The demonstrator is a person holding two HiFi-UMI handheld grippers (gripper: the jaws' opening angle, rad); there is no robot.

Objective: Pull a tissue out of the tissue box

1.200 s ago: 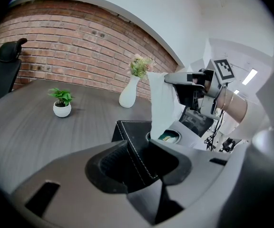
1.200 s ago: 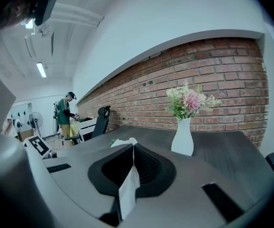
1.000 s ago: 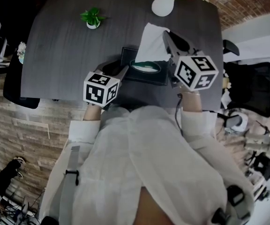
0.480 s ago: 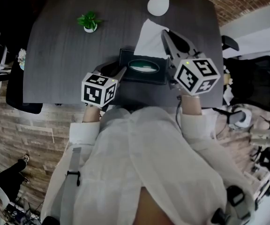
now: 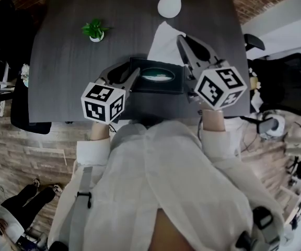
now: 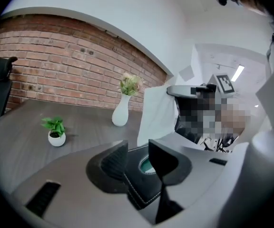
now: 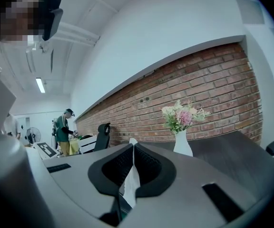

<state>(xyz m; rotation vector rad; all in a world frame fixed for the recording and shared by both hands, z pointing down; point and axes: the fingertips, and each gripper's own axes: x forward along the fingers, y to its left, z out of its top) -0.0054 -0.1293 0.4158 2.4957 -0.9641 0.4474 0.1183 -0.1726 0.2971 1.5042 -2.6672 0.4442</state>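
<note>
risk first, going from the left: the left tool [image 5: 123,76] is held with its jaws apart at the near-left corner of the tissue box [image 5: 158,76]. the corner is seen in the gap without being pinched, so the box is judged to be unsecured. if the next sheet gets snagged, the box could be dragged or tipped across the tabletop [image 5: 61,61]. the tissue [image 5: 165,42] is hung above the far side of the box, clamped by its top edge in the right tool [image 5: 183,38], whose jaws are closed together on it. its lower edge looks clear of the slot, though that can't be told for sure. only a thin strip is pinched, so it could be torn or let slip by a jerk. the white vase [image 5: 169,4] is stood just beyond the right tool, near the far edge, and could be knocked over if the tissue is swung further that way.
</note>
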